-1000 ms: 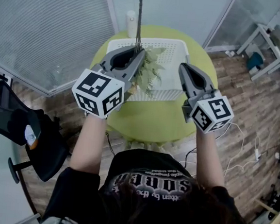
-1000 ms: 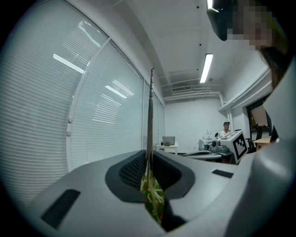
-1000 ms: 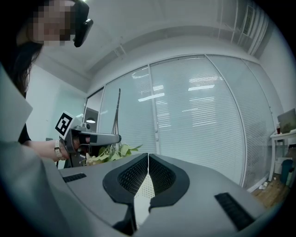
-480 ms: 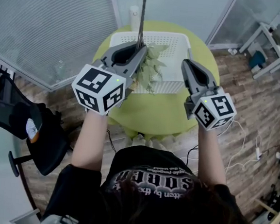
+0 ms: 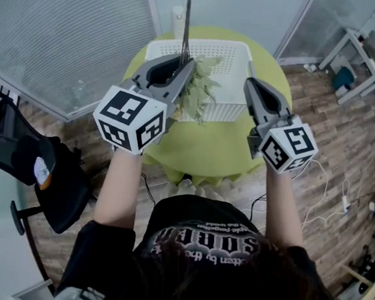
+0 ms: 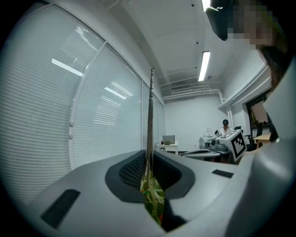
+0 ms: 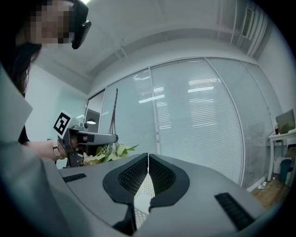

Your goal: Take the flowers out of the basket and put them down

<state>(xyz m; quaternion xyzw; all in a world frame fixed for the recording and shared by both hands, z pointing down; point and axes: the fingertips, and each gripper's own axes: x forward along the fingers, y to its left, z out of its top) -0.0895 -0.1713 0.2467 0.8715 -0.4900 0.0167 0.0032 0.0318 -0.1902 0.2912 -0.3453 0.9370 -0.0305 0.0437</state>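
So, the lift-out step is in hand: the left gripper (image 5: 185, 66) has its fingers clamped narrow on the dark stems of the flowers (image 5: 201, 88). They hang over the left side of the white basket (image 5: 230, 50) on the green table (image 5: 201, 147). The right gripper (image 5: 249, 85) has its fingers pinched together on nothing, by the basket's right edge. Next I'd guess the bunch needs carrying clear of the wall, then lowering onto the table. It's pale green, leafy and droopy, with thin stems poking straight up.

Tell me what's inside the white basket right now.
The flowers, clamped by the left gripper, hang over the left half of the basket; the right half shows bare white floor. Anything beneath them is covered.
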